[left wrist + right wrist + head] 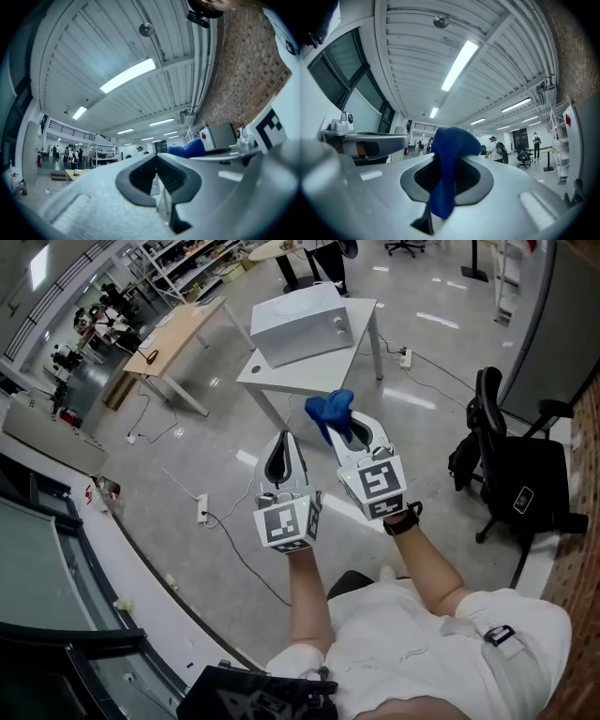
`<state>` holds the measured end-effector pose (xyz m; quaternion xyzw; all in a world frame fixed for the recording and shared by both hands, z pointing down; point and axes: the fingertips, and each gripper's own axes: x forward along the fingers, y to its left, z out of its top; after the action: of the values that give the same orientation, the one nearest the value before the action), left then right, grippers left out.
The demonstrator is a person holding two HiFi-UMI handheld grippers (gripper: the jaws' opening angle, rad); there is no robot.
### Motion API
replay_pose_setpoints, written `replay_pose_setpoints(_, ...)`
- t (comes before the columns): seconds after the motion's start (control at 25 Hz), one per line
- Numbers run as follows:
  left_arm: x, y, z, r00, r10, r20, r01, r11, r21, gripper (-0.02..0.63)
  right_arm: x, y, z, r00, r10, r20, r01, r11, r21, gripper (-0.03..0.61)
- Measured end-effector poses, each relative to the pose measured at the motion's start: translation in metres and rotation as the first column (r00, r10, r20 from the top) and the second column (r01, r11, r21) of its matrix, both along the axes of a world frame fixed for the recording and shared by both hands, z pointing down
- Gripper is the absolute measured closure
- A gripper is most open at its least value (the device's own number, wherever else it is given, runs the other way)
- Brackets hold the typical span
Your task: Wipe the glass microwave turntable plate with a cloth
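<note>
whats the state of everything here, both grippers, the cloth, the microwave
left gripper: shut, nothing between its jaws
right gripper: shut on the blue cloth
blue cloth: bunched, pinched between the jaws, loose end sticking out past the tips
microwave: standing on the white table, door looks shut

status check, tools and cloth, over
Left tool shut, empty. Right tool shut on blue cloth. No glass plate in view; microwave on white table ahead.
</note>
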<state>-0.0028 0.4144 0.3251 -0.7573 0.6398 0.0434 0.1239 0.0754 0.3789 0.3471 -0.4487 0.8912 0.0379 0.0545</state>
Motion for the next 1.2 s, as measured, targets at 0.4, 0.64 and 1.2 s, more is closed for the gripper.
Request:
replay_pose_setpoints(0.4, -0.009, -0.074, 0.022, 0.997, -0.022, -0.079, 0.015, 0.996, -0.088, 0.612, -0.003, -0.049, 0.011, 0.999, 0.048, -0.01, -0.047, 0.998, 0.029, 0.528)
replay_pose_setpoints(0.64, -0.026, -0.148, 0.03, 0.993, -0.003, -0.115, -0.004, 0.998, -0.059, 0.612, 0.0, -0.12, 0.015, 0.995, 0.089, -0.04, -0.088, 0.996, 0.024, 0.528)
replay_pose_setpoints(1.2, -0.13, -0.277, 0.004, 0.989, -0.034, -0.144, 0.031, 0.999, -0.026, 0.612, -0.127, -0.256, -0.001, 0.999, -0.022, -0.028, 0.023, 0.999, 0.027, 0.526)
